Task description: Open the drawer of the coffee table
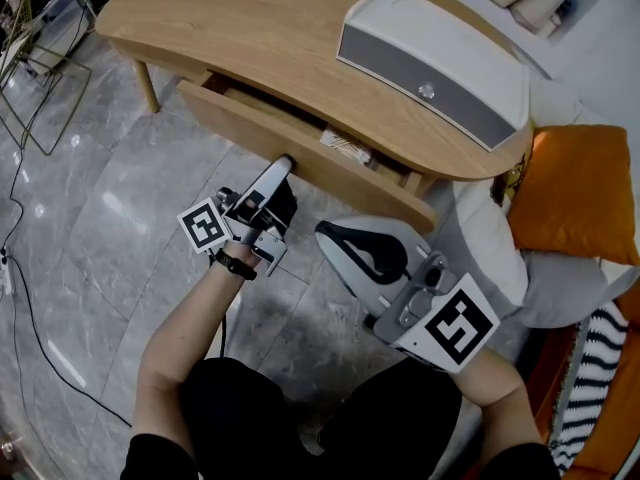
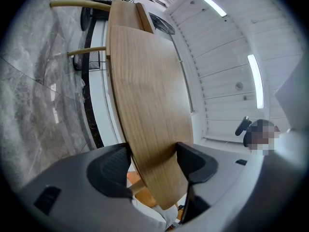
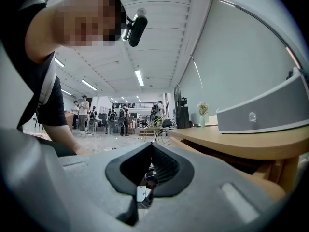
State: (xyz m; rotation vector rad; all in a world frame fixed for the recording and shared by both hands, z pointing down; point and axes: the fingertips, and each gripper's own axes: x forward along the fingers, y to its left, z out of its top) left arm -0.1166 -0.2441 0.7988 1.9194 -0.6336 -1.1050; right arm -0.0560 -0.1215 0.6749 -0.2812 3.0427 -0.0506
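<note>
curved wooden table (image 1: 250,28) on a glossy grey marble floor (image 1: 100,218); its flat wood-grain drawer (image 1: 240,123) stands partly out beneath the top. left gripper (image 1: 281,167) clamps the drawer's front panel between textured black pads (image 2: 108,170). right gripper (image 1: 326,234) hangs apart from the drawer, jaws closed, empty.

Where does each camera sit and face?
Head view: on the person's head, steeply down at the coffee table; forearms, left gripper, right gripper show.
Left gripper view: on that gripper, rolled sideways, along jaws clamped on the drawer front.
Right gripper view: on that gripper, level across the room, jaws together; person's arm at left.
Shared: head and right gripper views both show the white box.
</note>
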